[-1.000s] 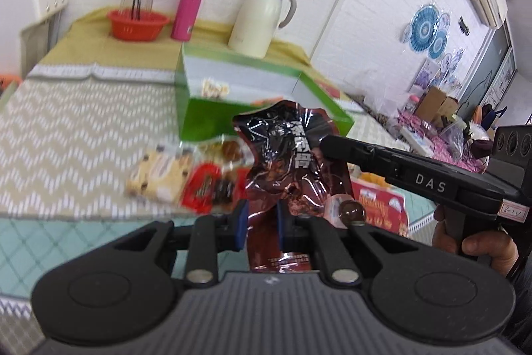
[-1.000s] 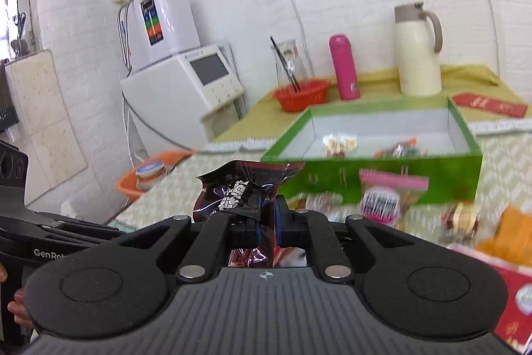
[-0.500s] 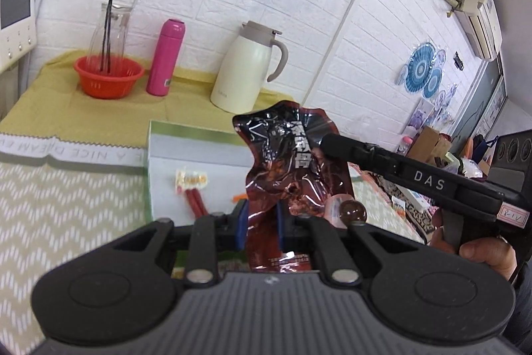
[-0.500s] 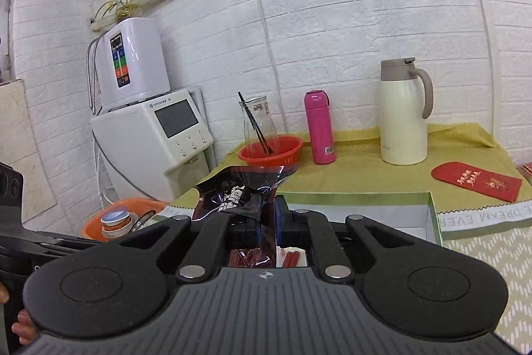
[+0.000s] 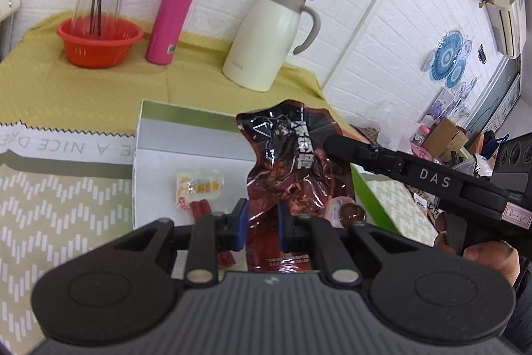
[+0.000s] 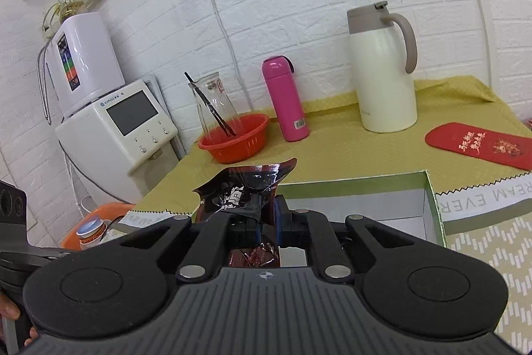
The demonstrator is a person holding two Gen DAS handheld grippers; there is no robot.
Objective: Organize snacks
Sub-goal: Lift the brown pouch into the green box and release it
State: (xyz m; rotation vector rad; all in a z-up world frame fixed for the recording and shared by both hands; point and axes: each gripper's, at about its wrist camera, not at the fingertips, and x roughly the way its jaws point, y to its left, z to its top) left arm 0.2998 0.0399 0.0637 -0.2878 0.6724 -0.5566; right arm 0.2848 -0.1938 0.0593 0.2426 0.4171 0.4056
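Observation:
A dark red foil snack packet hangs over the open green box, held by both grippers. My left gripper has its blue pads on either side of the packet's lower part, with a small gap showing. My right gripper is shut on the packet and reaches in from the right in the left wrist view. In the box lie a small yellow-and-white snack pack and red sausage sticks.
A cream thermos jug, pink bottle and red basket with a glass carafe stand at the back on the yellow cloth. A red envelope lies right of the box. A water dispenser stands to the left.
Both grippers carried the packet forward from the snack pile, up and over the box. The views now look down into the box. The left jaws have loosened slightly.

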